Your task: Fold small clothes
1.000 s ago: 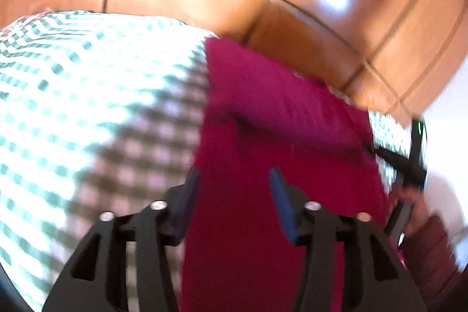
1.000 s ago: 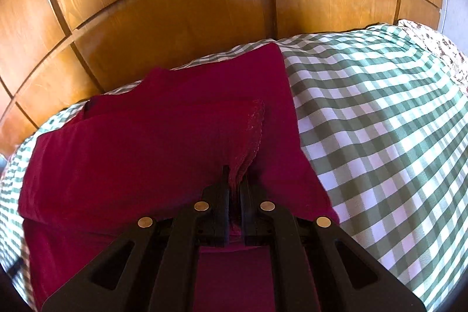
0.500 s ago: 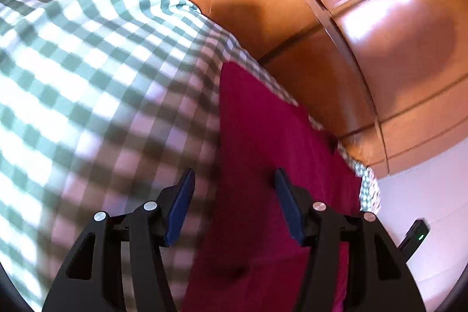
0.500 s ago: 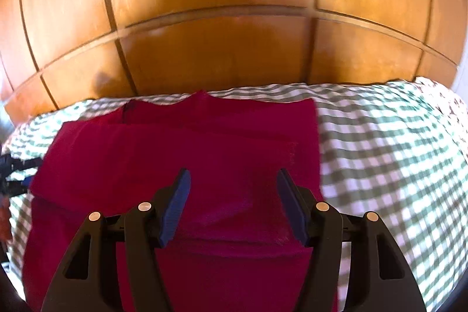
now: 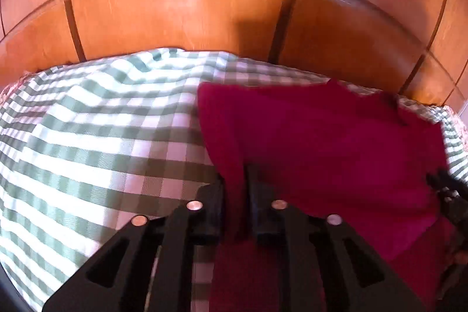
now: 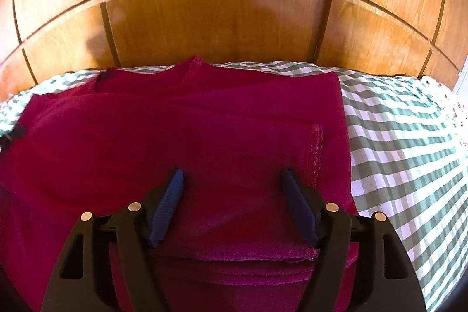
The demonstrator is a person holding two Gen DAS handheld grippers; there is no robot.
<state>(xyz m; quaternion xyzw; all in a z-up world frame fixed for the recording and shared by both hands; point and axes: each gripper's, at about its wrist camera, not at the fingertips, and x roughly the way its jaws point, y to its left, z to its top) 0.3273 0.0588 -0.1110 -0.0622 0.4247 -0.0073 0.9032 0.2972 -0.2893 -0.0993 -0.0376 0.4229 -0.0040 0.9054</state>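
Observation:
A dark red garment (image 5: 321,142) lies spread on a green-and-white checked bed cover (image 5: 102,136). My left gripper (image 5: 235,177) is at the garment's left edge. Its jaws are closing, and a ridge of red fabric is pinched between the pads. In the right wrist view the same garment (image 6: 204,130) shows a sleeve folded across its body, with the hem stitching (image 6: 317,154) on top. My right gripper (image 6: 232,174) hovers over that folded part. Its jaws are opening wide and nothing is gripped between them. The right gripper's tip (image 5: 447,195) also shows at the left view's right edge.
A polished wooden panelled headboard (image 6: 219,19) rises just behind the garment. The checked cover (image 6: 395,136) stretches away to the right of the garment, and to its left in the left wrist view. A patterned fabric edge (image 6: 456,107) shows at the far right.
My left gripper came down to the garment's left edge and its jaws narrowed onto the fabric. My right gripper let go of the folded sleeve, which now lies flat, and its jaws spread wide.

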